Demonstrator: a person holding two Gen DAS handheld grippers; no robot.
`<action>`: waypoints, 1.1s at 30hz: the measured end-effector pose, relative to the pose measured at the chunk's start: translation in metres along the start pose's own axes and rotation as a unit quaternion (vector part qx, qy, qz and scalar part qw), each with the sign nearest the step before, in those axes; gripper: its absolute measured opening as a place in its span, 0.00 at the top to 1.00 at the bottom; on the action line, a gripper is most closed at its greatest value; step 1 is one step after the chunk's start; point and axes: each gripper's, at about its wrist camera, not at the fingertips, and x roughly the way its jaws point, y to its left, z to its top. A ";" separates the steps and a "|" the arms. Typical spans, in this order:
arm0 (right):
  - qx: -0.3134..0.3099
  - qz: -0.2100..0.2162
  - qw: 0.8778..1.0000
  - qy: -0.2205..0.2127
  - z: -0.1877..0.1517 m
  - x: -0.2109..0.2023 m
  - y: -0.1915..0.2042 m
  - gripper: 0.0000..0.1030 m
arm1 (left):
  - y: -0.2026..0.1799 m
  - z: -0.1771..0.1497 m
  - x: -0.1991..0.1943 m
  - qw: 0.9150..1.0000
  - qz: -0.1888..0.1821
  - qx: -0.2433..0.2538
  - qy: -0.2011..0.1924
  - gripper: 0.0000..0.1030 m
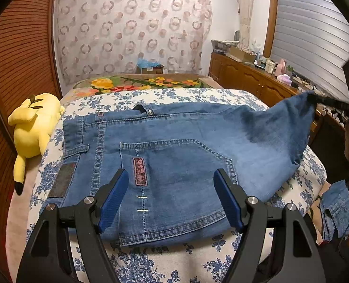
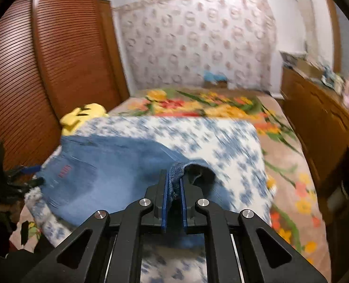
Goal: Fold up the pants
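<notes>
Blue denim pants (image 1: 174,165) lie on a bed with a blue-flowered cover, waistband to the left and back pocket facing up. My left gripper (image 1: 172,184) is open, its blue pads (image 1: 114,198) spread just above the back pocket near the front edge. My right gripper (image 2: 174,184) is shut on a bunched fold of the pants (image 2: 175,174) and holds it lifted above the bed. In the left wrist view that lifted corner (image 1: 301,108) rises at the right, pinched by the right gripper (image 1: 315,100). The right wrist view is motion-blurred.
A yellow plush toy (image 1: 33,129) lies at the bed's left edge by a wooden slatted wardrobe (image 1: 16,47). A wooden sideboard (image 1: 249,75) with bottles runs along the right. More denim (image 1: 337,210) hangs at the lower right. A floral blanket (image 2: 198,103) covers the far bed.
</notes>
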 end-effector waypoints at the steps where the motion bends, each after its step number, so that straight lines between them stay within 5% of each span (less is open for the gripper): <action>1: -0.012 0.008 1.000 -0.004 0.006 0.001 0.010 0.92 | 0.002 0.001 -0.002 1.000 0.001 -0.002 -0.002 0.27; 11: -0.128 0.117 0.984 -0.036 0.071 0.012 0.123 0.93 | 0.032 0.003 -0.035 0.999 0.025 -0.017 -0.027 0.27; 17: -0.147 0.163 0.975 -0.018 0.084 0.030 0.156 0.93 | 0.050 0.000 -0.049 0.998 0.038 -0.030 -0.037 0.27; 21: -0.135 0.144 0.980 0.008 0.084 0.055 0.144 0.68 | 0.056 -0.003 -0.050 0.998 0.042 -0.037 -0.036 0.27; 33: -0.111 0.097 0.987 0.058 0.071 0.075 0.147 0.58 | 0.040 -0.001 -0.032 0.999 0.021 -0.026 -0.020 0.27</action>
